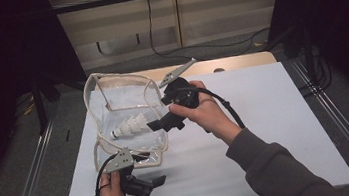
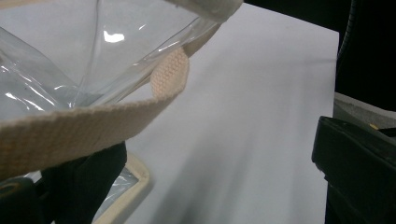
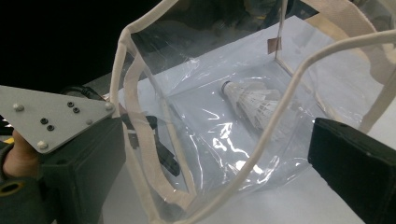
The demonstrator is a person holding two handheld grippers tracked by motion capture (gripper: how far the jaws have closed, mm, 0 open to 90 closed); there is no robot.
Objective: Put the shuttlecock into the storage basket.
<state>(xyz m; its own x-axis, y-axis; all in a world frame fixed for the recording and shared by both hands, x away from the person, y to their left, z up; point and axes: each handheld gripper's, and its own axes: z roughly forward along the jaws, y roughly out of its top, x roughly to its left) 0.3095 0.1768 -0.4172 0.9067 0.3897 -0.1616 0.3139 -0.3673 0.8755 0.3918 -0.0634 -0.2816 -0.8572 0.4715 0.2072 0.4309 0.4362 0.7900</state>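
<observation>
Left of centre in the high view, the shuttlecock (image 1: pixel 129 126) lies inside the clear bag (image 1: pixel 111 93). Both the left gripper (image 1: pixel 158 181) and right gripper (image 1: pixel 157 124) have fingers parted, holding nothing, so the unsupported bag may sag shut on the worktop (image 1: pixel 275 116).

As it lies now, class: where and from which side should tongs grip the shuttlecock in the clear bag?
Grip the shuttlecock by its cork tip, probably coming down through the bag's open top. It lies on its side, the cork pointing left in the high view; the feather skirt looks easy to crush.
</observation>
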